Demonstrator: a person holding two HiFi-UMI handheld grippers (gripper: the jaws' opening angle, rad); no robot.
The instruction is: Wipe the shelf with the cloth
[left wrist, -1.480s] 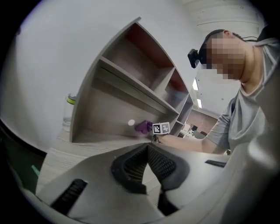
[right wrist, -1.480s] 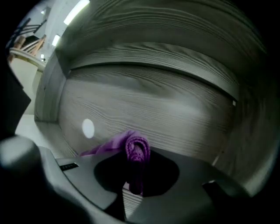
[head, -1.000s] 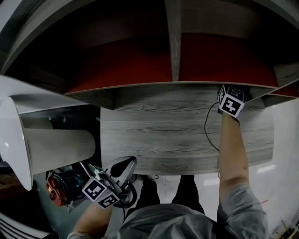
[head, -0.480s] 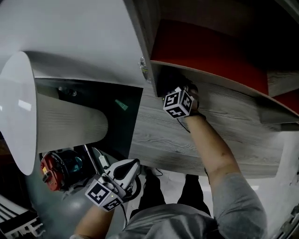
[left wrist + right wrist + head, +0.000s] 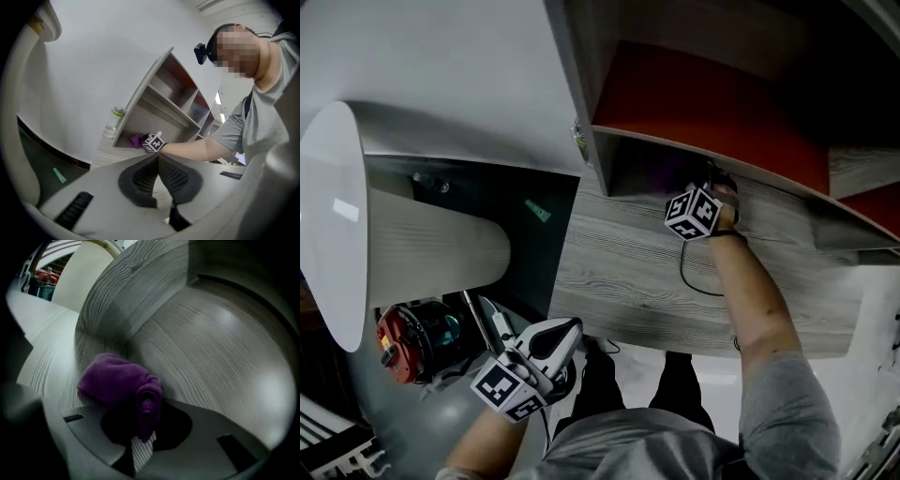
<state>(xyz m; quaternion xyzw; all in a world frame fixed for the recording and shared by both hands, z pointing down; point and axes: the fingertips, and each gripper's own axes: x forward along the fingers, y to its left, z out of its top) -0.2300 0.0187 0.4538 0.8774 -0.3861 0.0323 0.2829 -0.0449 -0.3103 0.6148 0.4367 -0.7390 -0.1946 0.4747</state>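
Right, my right gripper is reaching into the lowest left compartment of the shelf, its fingers clenched on the purple cloth. The cloth is bunched on the compartment floor, close to the grey wood-grain side wall. In the left gripper view, the cloth shows just past the marker cube.

My left gripper hangs low, well away from the shelf, with its fingers pressed together on nothing.

Round about:
- A clear bottle with a yellow-green cap stands on the table, just outside the shelf's side wall.
- A black cable loops across the table under the right forearm.
- A small green tag lies on the dark surface to the left.
- A red and teal object sits down below.

The only print I can make out is the square black-and-white markers on the cubes.
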